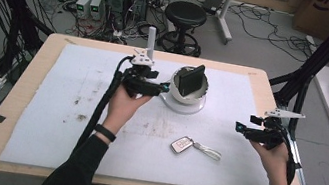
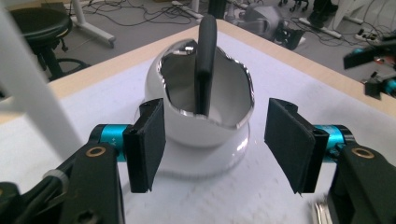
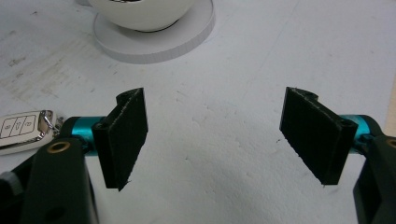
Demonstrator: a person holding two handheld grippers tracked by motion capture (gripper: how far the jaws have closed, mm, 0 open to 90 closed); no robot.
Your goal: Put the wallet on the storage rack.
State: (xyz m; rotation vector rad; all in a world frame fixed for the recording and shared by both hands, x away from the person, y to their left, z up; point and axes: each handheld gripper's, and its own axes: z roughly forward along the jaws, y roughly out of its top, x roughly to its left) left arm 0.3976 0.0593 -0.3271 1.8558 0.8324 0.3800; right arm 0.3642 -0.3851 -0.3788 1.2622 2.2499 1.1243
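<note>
Cables and a stool crowd the floor behind the bench [image 1: 19, 98]. At left, the left tongs [image 2: 215, 144] gape empty just before the white bowl [image 2: 205, 126], where a black wallet [image 2: 204, 70] stands upright. Farther right, the right tongs [image 3: 215, 135] hover open beyond a car key [image 1: 182, 144].

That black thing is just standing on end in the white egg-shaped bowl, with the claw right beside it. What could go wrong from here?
The black wallet-like item stands upright in the bowl, leaning on its jagged rim, so it might tip or slide out. The left claw hangs open very close to the bowl; a small bump could push the bowl off its round base. The car key lies loose on the white mat, where a sleeve might sweep it away.
</note>
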